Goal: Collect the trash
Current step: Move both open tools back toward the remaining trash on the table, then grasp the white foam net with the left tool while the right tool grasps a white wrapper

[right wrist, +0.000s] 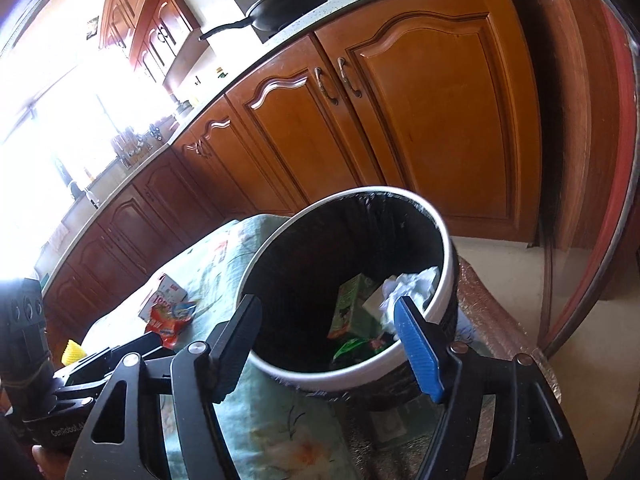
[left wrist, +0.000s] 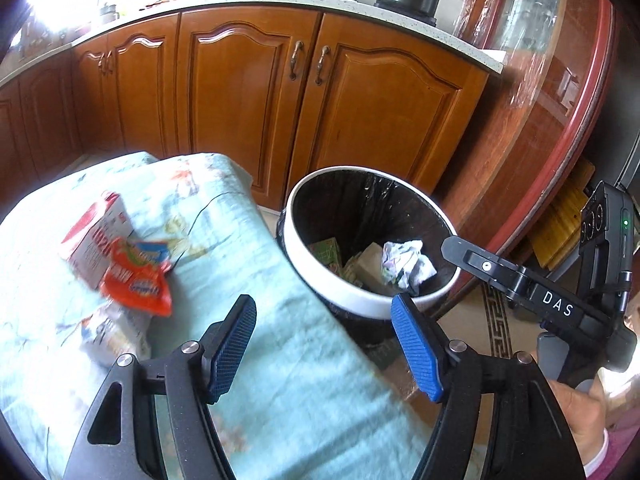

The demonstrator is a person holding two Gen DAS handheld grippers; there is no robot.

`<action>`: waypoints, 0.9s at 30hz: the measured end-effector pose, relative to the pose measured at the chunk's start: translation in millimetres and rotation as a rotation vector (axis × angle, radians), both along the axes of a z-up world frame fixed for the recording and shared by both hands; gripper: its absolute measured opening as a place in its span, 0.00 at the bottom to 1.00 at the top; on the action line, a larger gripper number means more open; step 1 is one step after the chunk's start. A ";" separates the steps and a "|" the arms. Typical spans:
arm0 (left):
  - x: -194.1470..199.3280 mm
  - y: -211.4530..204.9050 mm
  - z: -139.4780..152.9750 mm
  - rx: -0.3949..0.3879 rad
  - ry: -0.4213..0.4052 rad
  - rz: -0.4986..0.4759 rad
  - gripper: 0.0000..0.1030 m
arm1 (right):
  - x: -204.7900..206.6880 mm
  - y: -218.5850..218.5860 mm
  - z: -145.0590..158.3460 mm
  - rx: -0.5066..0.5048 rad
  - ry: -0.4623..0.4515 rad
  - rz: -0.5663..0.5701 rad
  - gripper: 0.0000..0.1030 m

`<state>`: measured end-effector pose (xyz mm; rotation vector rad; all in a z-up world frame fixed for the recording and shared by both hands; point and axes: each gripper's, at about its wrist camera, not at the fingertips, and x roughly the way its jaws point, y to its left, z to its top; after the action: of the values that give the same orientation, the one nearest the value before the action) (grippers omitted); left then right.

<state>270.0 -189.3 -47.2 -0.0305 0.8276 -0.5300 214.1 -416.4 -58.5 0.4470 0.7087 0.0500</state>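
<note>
Beside trash bin [left wrist: 320, 280], orange wrapper [left wrist: 138, 276] lies left of left gripper [left wrist: 324, 344]; right gripper [right wrist: 328, 344] farther; both jaws wide, empty.

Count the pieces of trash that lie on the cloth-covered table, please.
3 show in the left wrist view, in one overlapping pile: a red-and-white carton farthest from the camera, an orange wrapper on it, a pale packet nearest. More may be hidden.

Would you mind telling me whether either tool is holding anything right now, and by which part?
Nothing is held: the left tool and right tool are both open and empty.
</note>
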 end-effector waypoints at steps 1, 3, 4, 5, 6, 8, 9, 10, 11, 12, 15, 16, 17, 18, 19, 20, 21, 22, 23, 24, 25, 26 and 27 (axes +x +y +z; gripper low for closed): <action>-4.5 5.2 1.0 -0.003 0.002 0.004 0.68 | -2.9 4.1 -0.3 0.005 -0.001 0.004 0.70; -13.5 15.8 0.7 -0.007 0.005 0.016 0.68 | -9.0 13.2 -1.0 0.015 -0.001 0.013 0.71; -18.0 20.8 0.0 -0.008 0.007 0.021 0.68 | -12.4 18.0 -1.5 0.020 -0.001 0.017 0.72; -23.8 26.2 -0.4 -0.008 0.009 0.024 0.68 | -14.7 22.6 -1.7 0.021 0.000 0.020 0.72; -29.3 30.8 -0.3 -0.007 0.009 0.028 0.68 | -17.6 28.0 -1.7 0.023 0.001 0.028 0.72; -40.2 41.9 -0.8 -0.002 0.011 0.038 0.68 | -22.5 35.8 -2.3 0.027 0.002 0.037 0.73; -44.4 46.8 -0.6 -0.003 0.013 0.042 0.68 | -26.1 40.5 -3.3 0.030 0.005 0.040 0.75; -49.4 53.0 -1.0 -0.005 0.016 0.048 0.68 | -28.2 44.2 -4.1 0.033 0.008 0.044 0.76; -53.6 58.4 -0.9 -0.006 0.018 0.053 0.68 | -30.5 48.2 -5.1 0.036 0.010 0.048 0.76; -58.3 64.6 -0.9 -0.007 0.019 0.060 0.68 | -32.8 52.2 -6.3 0.040 0.014 0.052 0.77; -72.9 83.4 1.2 -0.010 0.019 0.080 0.68 | -39.7 63.7 -9.8 0.046 0.028 0.064 0.81; -78.3 90.1 2.2 -0.010 0.017 0.091 0.68 | -41.5 67.0 -11.0 0.049 0.031 0.069 0.82; -82.8 96.5 3.1 -0.011 0.014 0.099 0.68 | -43.3 70.4 -12.5 0.050 0.034 0.072 0.83; -88.1 102.0 4.6 -0.011 0.008 0.107 0.68 | -45.8 74.2 -14.2 0.053 0.039 0.076 0.83; -92.7 106.5 6.7 -0.008 0.000 0.119 0.68 | -47.4 77.6 -15.2 0.054 0.041 0.081 0.83; -97.8 112.6 8.2 -0.003 -0.008 0.135 0.68 | -49.0 81.2 -15.8 0.055 0.040 0.087 0.83; -102.3 118.6 9.5 -0.002 -0.015 0.150 0.68 | -51.5 85.8 -16.4 0.054 0.037 0.096 0.84; -106.1 124.2 10.5 -0.003 -0.020 0.165 0.69 | -53.7 90.5 -16.7 0.050 0.034 0.104 0.84; -109.2 129.9 11.1 -0.003 -0.025 0.183 0.70 | -55.8 95.1 -16.8 0.046 0.028 0.112 0.84; -112.9 134.2 10.7 -0.002 -0.028 0.200 0.71 | -58.0 99.6 -16.8 0.043 0.022 0.118 0.84; -114.0 139.2 10.6 -0.001 -0.028 0.218 0.72 | -59.4 103.8 -16.6 0.039 0.017 0.124 0.84; -113.7 143.8 9.8 -0.001 -0.023 0.233 0.73 | -60.8 108.4 -16.5 0.037 0.011 0.131 0.84; -113.2 147.4 8.3 -0.001 -0.017 0.246 0.73 | -61.7 112.0 -16.5 0.034 0.005 0.135 0.84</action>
<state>156.8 -41.9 -38.9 -0.1266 0.7938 -0.2984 152.4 -304.5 -75.0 0.4313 0.7428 0.1878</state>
